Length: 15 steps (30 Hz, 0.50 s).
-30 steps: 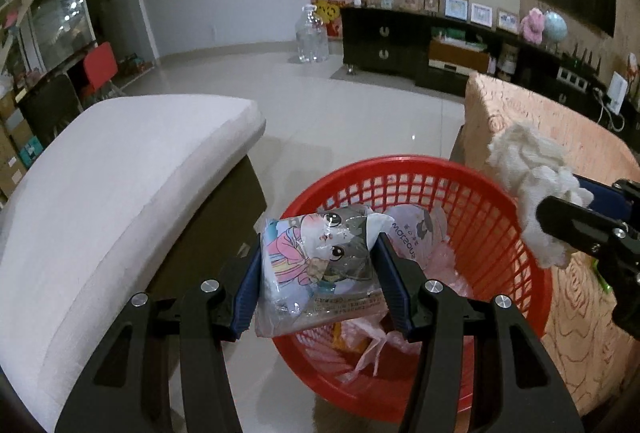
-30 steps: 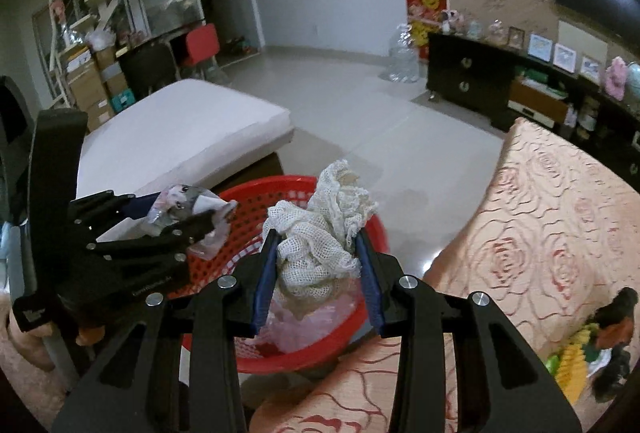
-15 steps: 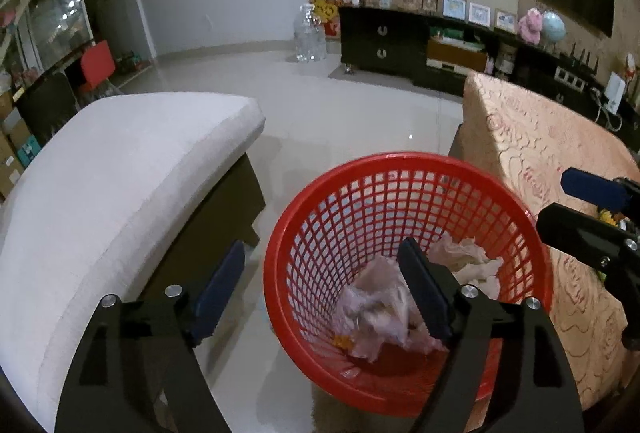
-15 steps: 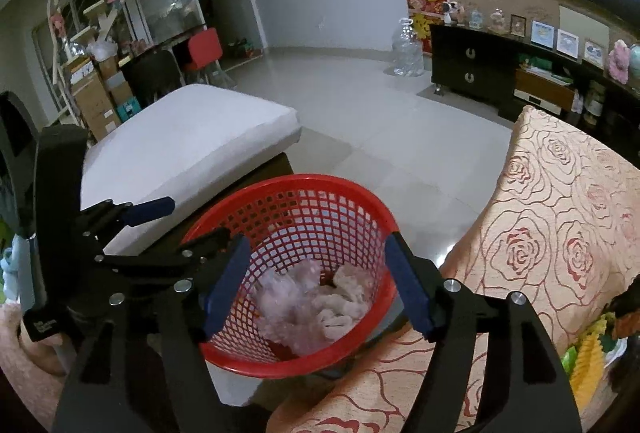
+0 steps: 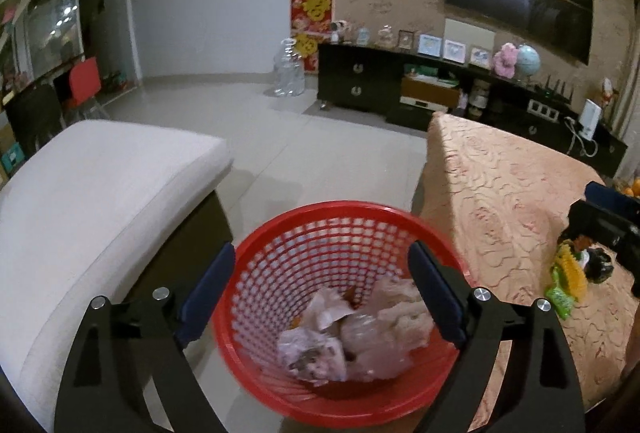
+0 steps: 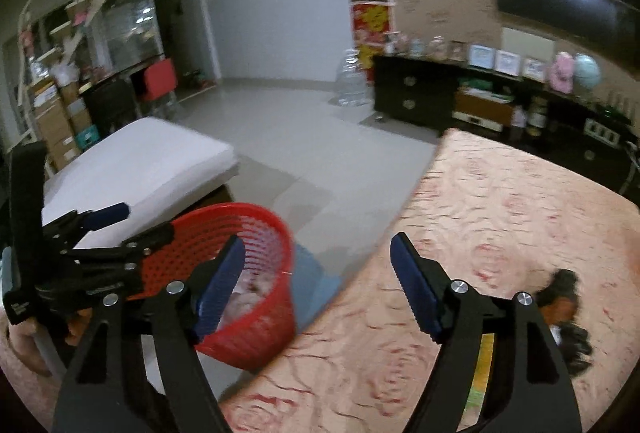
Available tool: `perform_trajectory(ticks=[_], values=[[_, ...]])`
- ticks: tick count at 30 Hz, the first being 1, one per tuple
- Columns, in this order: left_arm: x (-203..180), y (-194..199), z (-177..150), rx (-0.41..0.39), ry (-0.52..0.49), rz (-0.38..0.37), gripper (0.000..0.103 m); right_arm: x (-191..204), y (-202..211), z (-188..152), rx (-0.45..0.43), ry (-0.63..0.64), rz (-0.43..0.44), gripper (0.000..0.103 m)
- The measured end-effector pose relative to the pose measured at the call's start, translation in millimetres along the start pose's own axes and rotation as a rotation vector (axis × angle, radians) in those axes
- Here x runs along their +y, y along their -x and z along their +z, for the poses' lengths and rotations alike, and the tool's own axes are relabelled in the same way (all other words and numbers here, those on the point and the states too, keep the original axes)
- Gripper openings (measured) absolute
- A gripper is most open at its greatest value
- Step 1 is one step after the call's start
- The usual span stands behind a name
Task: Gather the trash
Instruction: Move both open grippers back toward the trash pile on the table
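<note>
Room: living room at night, pale tiled floor (image 5: 280,137), a dark TV cabinet (image 5: 360,81) along the far wall.
Left gripper (image 5: 320,293): jaws spread wide and just been opening, nothing between the pads; the red mesh basket (image 5: 280,273) sits below and ahead of them, its rim spanning the gap.
Dropped trash (image 5: 352,333): crumpled wrappers and a pale cloth lie in the basket bottom, under the left jaws and slightly toward the right pad.
Right gripper (image 6: 316,285): jaws spread and just been opening, empty; the rose-patterned tablecloth (image 6: 500,217) fills the space ahead of them, the basket beside the left pad.
Remaining trash: a green and yellow wrapper (image 5: 568,281) with a dark object (image 6: 568,297) beside it lies on the cloth, right of the right jaw and close to it.
White cushioned seat (image 5: 100,193): left of the left jaws, beyond the basket.
Risk, snag: pads closing on the wrapper could pinch the cloth and drag it, since the wrapper lies flat on it.
Risk, wrong pick: the dark object touches the wrapper; whether it is trash I cannot tell.
Risk, basket: light and standing against the table edge; a knock from either gripper may tip it.
</note>
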<state>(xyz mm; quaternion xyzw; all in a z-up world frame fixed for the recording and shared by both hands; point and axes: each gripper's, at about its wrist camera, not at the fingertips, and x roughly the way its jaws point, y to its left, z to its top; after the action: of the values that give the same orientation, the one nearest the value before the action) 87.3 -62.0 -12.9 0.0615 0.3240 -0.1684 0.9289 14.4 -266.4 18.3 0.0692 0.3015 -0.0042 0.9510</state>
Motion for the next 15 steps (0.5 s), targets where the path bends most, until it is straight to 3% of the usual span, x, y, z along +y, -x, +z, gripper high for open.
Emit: perform_trajectory(ticks=[15], values=[[-99,1,-4,-0.007,-0.151,-0.122,0.085,-135,87,-55,-0.035,-0.224,-0.343,0.078]])
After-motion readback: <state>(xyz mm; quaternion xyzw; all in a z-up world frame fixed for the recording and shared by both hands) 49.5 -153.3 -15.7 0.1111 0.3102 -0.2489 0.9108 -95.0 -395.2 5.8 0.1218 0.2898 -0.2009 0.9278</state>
